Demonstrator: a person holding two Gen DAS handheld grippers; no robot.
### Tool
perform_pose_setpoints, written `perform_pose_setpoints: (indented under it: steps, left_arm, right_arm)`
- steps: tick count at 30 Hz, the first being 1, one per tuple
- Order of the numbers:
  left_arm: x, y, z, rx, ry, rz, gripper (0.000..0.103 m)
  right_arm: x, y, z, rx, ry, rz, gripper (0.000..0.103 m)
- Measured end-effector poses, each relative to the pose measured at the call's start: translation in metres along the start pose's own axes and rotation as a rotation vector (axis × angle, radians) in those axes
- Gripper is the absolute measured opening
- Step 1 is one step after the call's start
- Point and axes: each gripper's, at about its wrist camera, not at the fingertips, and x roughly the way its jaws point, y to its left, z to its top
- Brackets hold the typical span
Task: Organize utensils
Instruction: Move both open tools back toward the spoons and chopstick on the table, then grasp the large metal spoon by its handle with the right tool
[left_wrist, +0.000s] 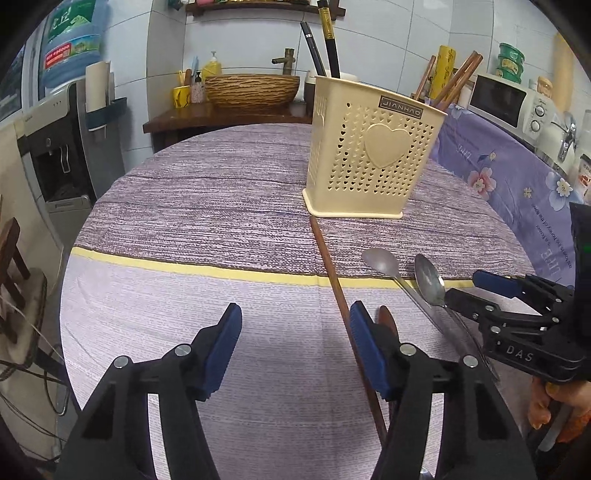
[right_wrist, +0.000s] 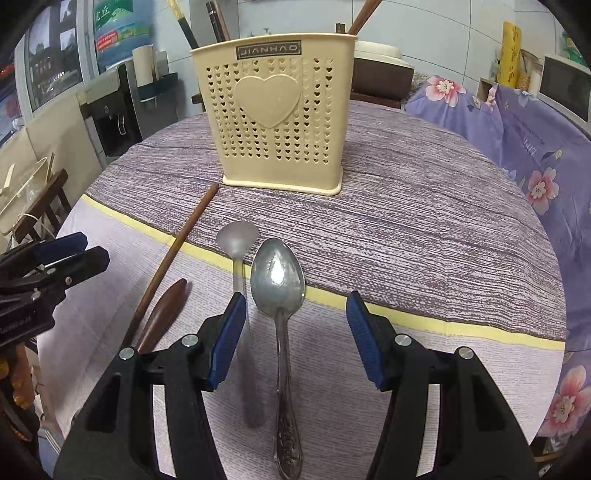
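A cream perforated utensil holder (left_wrist: 373, 147) (right_wrist: 280, 118) stands on the round table and holds several chopsticks. In front of it lie a brown chopstick (left_wrist: 332, 280) (right_wrist: 177, 240), a dark wooden utensil (right_wrist: 166, 314), a dull grey spoon (left_wrist: 384, 264) (right_wrist: 238, 251) and a shiny steel spoon (left_wrist: 430, 280) (right_wrist: 279, 288). My left gripper (left_wrist: 295, 321) is open and empty over the cloth, left of the chopstick. My right gripper (right_wrist: 297, 310) is open, its fingers either side of the shiny spoon's neck; it also shows in the left wrist view (left_wrist: 465, 288).
The table (left_wrist: 184, 221) has a purple striped cloth with a yellow band (right_wrist: 443, 325). A floral cloth (right_wrist: 535, 147) covers something on the right. Behind are a water dispenser (left_wrist: 62, 147), a woven basin (left_wrist: 251, 88) and a microwave (left_wrist: 506, 103).
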Motion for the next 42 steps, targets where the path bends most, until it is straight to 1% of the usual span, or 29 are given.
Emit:
perform_pose_setpoints:
  steps: [2,5,11,15,17,19,20,21,23,24,27,29,32,35,37,39,42]
  left_arm:
    - [0.001,0.0,-0.001,-0.003,0.003,-0.005,0.061]
    - [0.001,-0.001,-0.003,-0.005,0.008,-0.007,0.061]
    - [0.0,0.001,-0.002,-0.015,0.008,-0.009,0.06]
    - [0.0,0.002,-0.003,-0.017,0.007,-0.007,0.061]
    - [0.0,0.002,-0.003,-0.017,0.008,-0.006,0.061]
    - [0.001,0.002,-0.003,-0.017,0.01,-0.006,0.061]
    - [0.001,0.002,-0.003,-0.018,0.011,-0.007,0.061]
    - [0.002,0.002,-0.003,-0.019,0.012,-0.009,0.061]
    - [0.002,0.002,-0.003,-0.019,0.013,-0.009,0.061]
    - [0.002,0.001,-0.003,-0.019,0.013,-0.01,0.061]
    - [0.003,0.001,-0.003,-0.02,0.012,-0.012,0.061]
    - [0.002,0.0,-0.003,-0.017,0.009,-0.011,0.061]
    - [0.002,-0.001,-0.003,-0.018,0.007,-0.013,0.061]
    - [0.003,-0.002,-0.001,-0.019,0.005,-0.01,0.061]
    - [0.003,-0.003,-0.001,-0.017,0.002,-0.008,0.061]
    - [0.004,-0.004,0.001,-0.01,0.001,-0.003,0.061]
    - [0.008,-0.006,0.004,0.008,0.002,0.009,0.061]
  right_arm:
    - [0.004,0.005,0.004,-0.005,0.011,0.006,0.057]
    - [0.011,0.013,0.01,-0.008,0.016,-0.017,0.057]
    - [0.029,0.015,0.022,0.04,0.041,-0.033,0.057]
    - [0.038,0.018,0.024,0.041,0.065,-0.062,0.056]
    - [0.039,0.018,0.024,0.044,0.059,-0.069,0.056]
    - [0.039,0.015,0.024,0.044,0.064,-0.086,0.052]
    - [0.039,0.012,0.023,0.045,0.071,-0.089,0.048]
    - [0.04,0.008,0.022,0.051,0.08,-0.086,0.046]
    - [0.038,-0.001,0.018,0.069,0.078,-0.077,0.046]
    - [0.037,-0.005,0.017,0.073,0.078,-0.089,0.046]
    - [0.032,-0.019,0.014,0.1,0.078,-0.091,0.046]
    - [0.03,-0.027,0.01,0.118,0.076,-0.109,0.046]
    - [0.026,-0.033,0.007,0.149,0.068,-0.093,0.049]
    - [0.026,-0.029,0.006,0.168,0.081,-0.102,0.057]
    - [0.027,-0.022,0.006,0.159,0.087,-0.124,0.057]
    - [0.029,-0.015,0.006,0.14,0.081,-0.174,0.057]
    - [0.03,-0.017,0.008,0.172,0.081,-0.179,0.056]
